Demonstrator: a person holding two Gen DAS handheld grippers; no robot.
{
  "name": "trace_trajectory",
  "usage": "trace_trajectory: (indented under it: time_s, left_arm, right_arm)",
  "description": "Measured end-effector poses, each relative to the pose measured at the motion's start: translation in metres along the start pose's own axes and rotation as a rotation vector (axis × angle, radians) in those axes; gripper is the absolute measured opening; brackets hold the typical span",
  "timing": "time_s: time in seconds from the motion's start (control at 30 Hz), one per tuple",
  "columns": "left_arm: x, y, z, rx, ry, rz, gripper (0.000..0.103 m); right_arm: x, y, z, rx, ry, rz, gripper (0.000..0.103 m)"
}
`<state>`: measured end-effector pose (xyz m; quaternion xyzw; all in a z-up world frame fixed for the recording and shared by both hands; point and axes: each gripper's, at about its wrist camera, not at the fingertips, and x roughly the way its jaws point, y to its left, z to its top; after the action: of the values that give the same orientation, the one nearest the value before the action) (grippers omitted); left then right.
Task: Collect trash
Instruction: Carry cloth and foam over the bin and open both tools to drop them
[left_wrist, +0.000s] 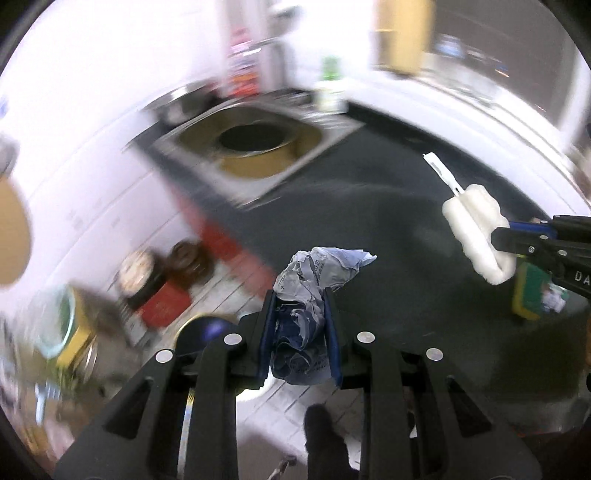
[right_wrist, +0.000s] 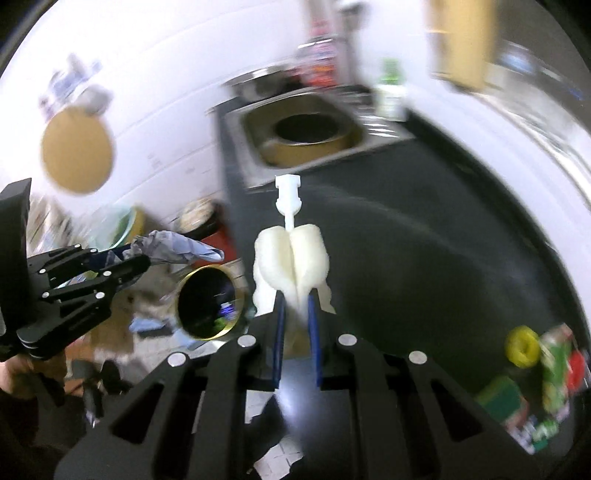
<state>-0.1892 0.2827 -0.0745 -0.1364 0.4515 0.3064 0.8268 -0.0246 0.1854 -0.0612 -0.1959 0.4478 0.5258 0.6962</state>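
Left wrist view: the left tongs (left_wrist: 300, 325) are clamped on a crumpled blue-and-white wrapper (left_wrist: 317, 273), its dark lower part pinched between the blue pads and its paler top bulging out above them at the centre of the frame. Behind it lies the dark tabletop (left_wrist: 369, 206), and at upper centre a steel sink (left_wrist: 332, 129) holds a round gold-rimmed pot (left_wrist: 255, 147). At the right edge the right tongs (left_wrist: 506, 240) reach in, gripping a white foam brush head (left_wrist: 476, 229) whose thin white plastic stem points toward the upper left. Just below that, at the right edge, sits a green-and-yellow sponge (left_wrist: 528, 295). At lower left the surroundings are heavily blurred; a red box and some round containers can be made out, no more.

In the right wrist view, the right tongs (right_wrist: 297, 295) hold the same brush head (right_wrist: 291, 258) upright at the centre of the frame, the blue pads pressed into its lower half and the stem rising toward the sink (right_wrist: 369, 122). At the left of the frame the left tongs (right_wrist: 125, 258) carry the wrapper (right_wrist: 177, 249), which sticks out to the right above a round gold-rimmed bin (right_wrist: 210, 299) with a dark inside. At lower right, on the tabletop (right_wrist: 424, 258), lie a yellow ring (right_wrist: 522, 345) and blurred green and red packaging.
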Motion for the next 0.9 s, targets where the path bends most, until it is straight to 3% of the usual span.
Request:
trace_trajectory:
  time_s: [0.23, 0.43, 0.67, 0.9]
  left_arm:
    - [0.022, 0.116, -0.055, -0.210, 0.086, 0.112, 0.024]
    - [0.068, 0.162, -0.096, -0.289, 0.111, 0.105, 0.024]
    - [0.145, 0.199, -0.129, -0.349, 0.166, 0.077, 0.024]
    - [0.183, 0.217, -0.145, -0.378, 0.192, 0.057, 0.027]
  right_arm:
    - [0.097, 0.112, 0.028, -0.133, 0.133, 0.162, 0.013]
    - [0.186, 0.174, 0.039, -0.125, 0.255, 0.232, 0.013]
    - [0.284, 0.199, 0.041, -0.072, 0.391, 0.239, 0.013]
    - [0.328, 0.203, 0.042, -0.067, 0.437, 0.209, 0.013]
